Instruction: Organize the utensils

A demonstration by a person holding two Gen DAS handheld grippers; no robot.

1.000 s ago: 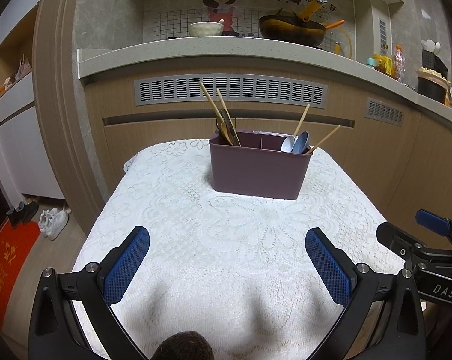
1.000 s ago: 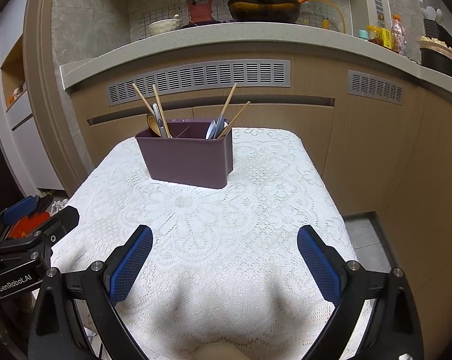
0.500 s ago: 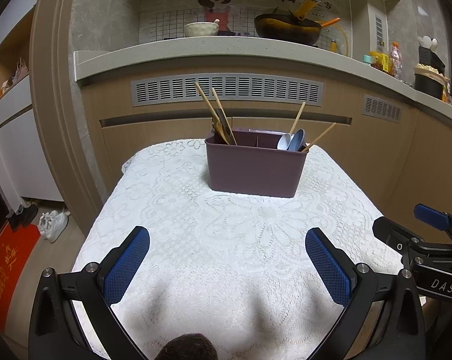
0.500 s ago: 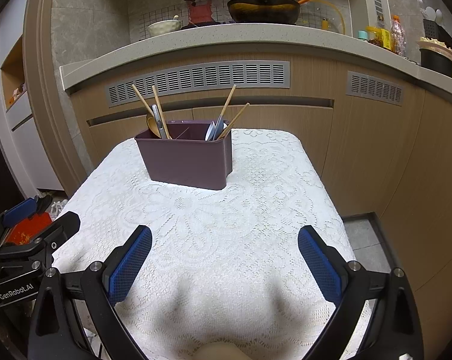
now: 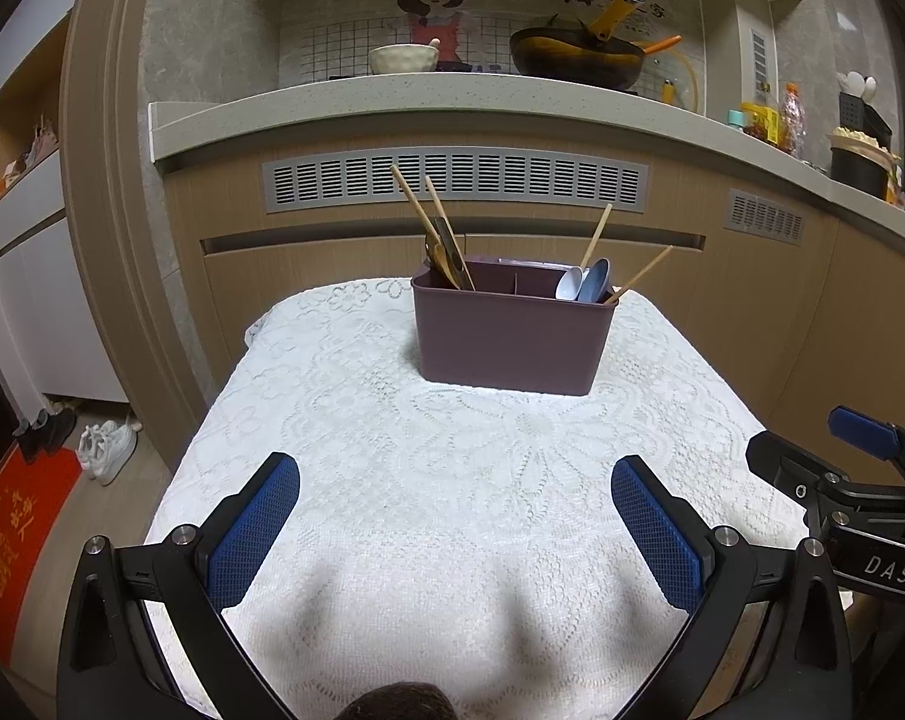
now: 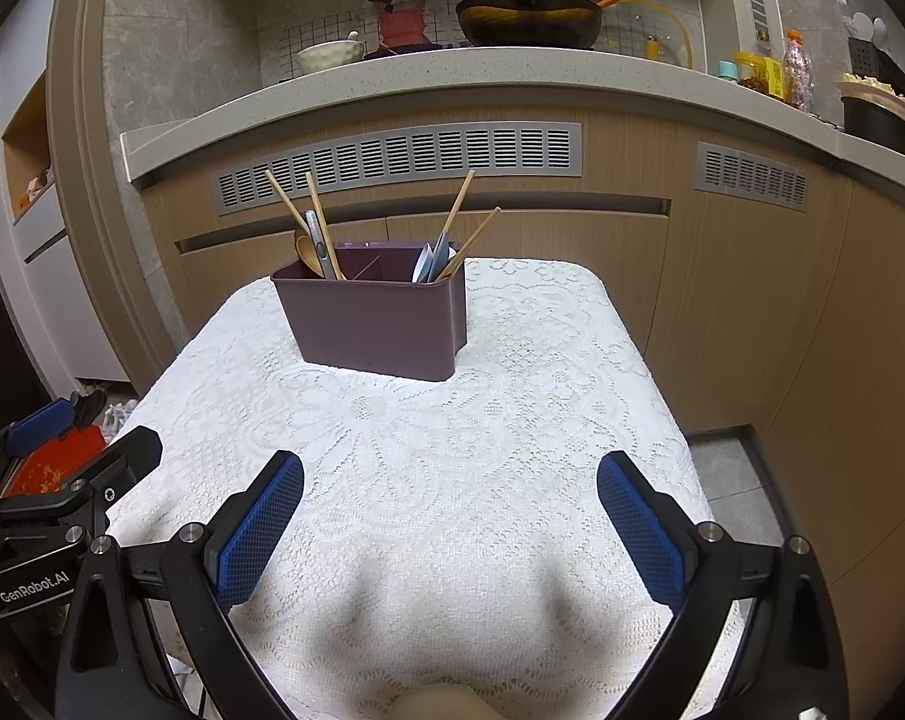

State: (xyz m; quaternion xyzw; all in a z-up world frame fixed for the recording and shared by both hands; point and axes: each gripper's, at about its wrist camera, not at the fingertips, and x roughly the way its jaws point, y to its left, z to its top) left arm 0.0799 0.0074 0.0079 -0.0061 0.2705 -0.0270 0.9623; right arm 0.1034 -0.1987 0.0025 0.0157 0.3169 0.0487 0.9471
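Caddy [image 5: 506,336] stands beyond spread tongs [image 5: 455,516] on lace tablecloth [image 5: 392,420].

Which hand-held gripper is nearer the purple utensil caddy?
Neither clearly. The left hand-held gripper and right hand-held gripper both hover open over the near tablecloth, well short of the purple utensil caddy.

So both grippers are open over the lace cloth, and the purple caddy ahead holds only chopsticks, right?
Not only chopsticks. The left wrist view shows two spoons in the purple caddy with the chopsticks. The left gripper and right gripper are open over the lace cloth.
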